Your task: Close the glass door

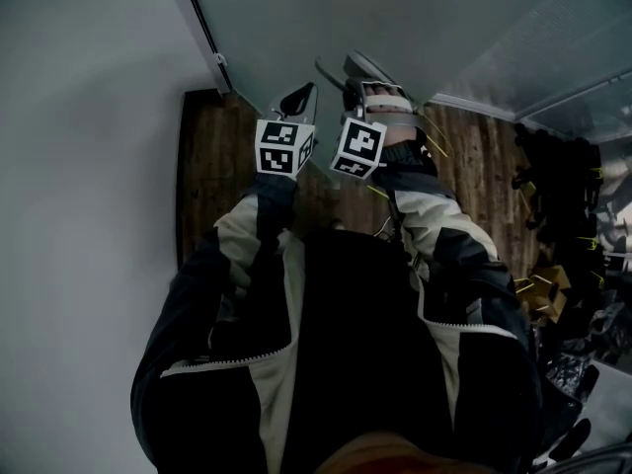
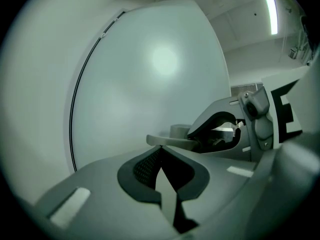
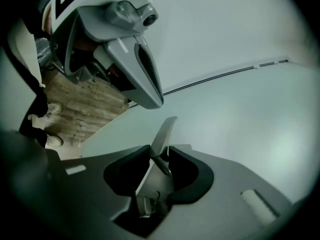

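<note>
I've got both grippers up at the frosted glass door (image 1: 395, 18), and it fills the view straight ahead. A dark frame line (image 2: 75, 109) runs along its left edge. My left gripper (image 2: 160, 151) has its jaws pinched together on nothing. My right gripper (image 1: 346, 71) is just beside it, jaws spread and empty. I can't tell if either touches the glass. The wooden floor (image 1: 207, 166) lies below.
</note>
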Demonstrator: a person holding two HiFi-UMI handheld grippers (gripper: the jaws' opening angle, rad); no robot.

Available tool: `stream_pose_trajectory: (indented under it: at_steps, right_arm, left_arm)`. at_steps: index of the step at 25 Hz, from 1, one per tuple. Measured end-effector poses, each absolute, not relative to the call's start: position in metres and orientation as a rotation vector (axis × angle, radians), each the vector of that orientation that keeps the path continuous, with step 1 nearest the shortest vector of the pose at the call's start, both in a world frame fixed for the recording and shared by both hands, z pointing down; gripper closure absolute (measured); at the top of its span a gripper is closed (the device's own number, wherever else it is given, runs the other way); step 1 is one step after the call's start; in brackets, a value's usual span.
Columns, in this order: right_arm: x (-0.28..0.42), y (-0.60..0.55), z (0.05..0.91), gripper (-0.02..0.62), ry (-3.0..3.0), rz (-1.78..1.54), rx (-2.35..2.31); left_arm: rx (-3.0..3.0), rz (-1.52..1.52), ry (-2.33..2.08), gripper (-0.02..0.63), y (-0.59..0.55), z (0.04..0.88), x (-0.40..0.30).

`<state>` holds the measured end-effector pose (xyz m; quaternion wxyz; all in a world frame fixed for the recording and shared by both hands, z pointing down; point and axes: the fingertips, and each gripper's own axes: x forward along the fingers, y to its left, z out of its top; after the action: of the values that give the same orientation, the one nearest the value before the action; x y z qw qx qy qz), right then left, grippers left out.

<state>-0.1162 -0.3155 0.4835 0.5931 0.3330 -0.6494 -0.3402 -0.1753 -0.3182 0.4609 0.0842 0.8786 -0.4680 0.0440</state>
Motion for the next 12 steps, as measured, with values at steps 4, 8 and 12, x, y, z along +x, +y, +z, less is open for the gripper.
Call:
stream_pose_trajectory:
  at_steps: [4,8,12]
  right_arm:
    - [-0.114,-0.319,0.483,0.463,-1.531,-0.754,0.778]
    - [-0.109,-0.323,0.486,0.462,-1.529,-0.759,0.777]
    - [-0.098,-0.332,0.487,0.46,-1.511,-0.752,0.776]
  left_arm:
    - [2.62,0.129,-1.397,0.603,-0.319,0.46,-0.178]
    - [2.623,0.128,-1.391,0.603,-0.318,0.462,-0.177]
    - [2.628,0.142,-1.379,0.603,-0.319,0.464,-0.173]
